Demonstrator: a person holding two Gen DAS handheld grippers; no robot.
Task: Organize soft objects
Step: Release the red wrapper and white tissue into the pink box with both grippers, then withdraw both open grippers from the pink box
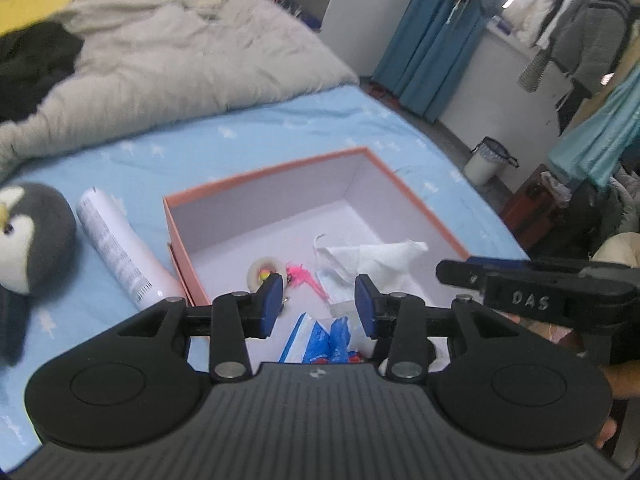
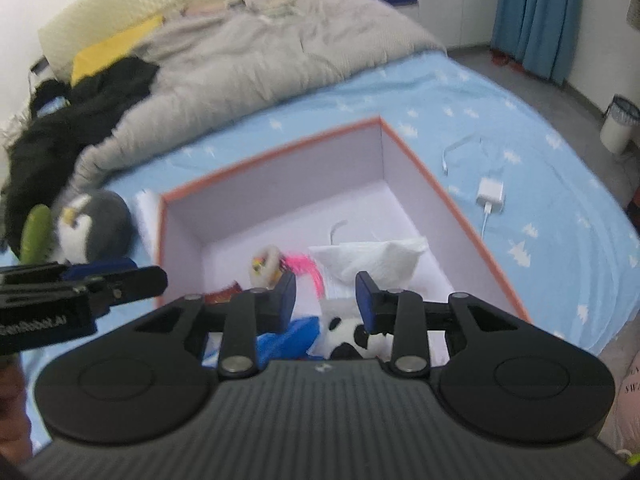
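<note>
An open orange-rimmed box (image 1: 280, 166) (image 2: 432, 176) with white inside sits on the blue bed sheet. In it lie a white tissue pack (image 1: 376, 258) (image 2: 376, 256), a pink feather toy (image 1: 304, 274) (image 2: 306, 266), a small round toy (image 1: 262, 270) (image 2: 266, 264), blue packets (image 1: 324, 338) (image 2: 288, 338) and a panda plush (image 2: 344, 330). A grey penguin plush (image 1: 28, 236) (image 2: 94, 226) lies left of the box. My left gripper (image 1: 318, 306) and right gripper (image 2: 325, 302) are both open and empty above the box's near end.
A white bottle (image 1: 120, 248) lies between penguin and box. A white charger with cable (image 2: 490, 194) lies right of the box. A grey duvet (image 1: 180, 60) and black clothes (image 2: 60, 128) cover the far bed. A bin (image 1: 486, 160) stands on the floor.
</note>
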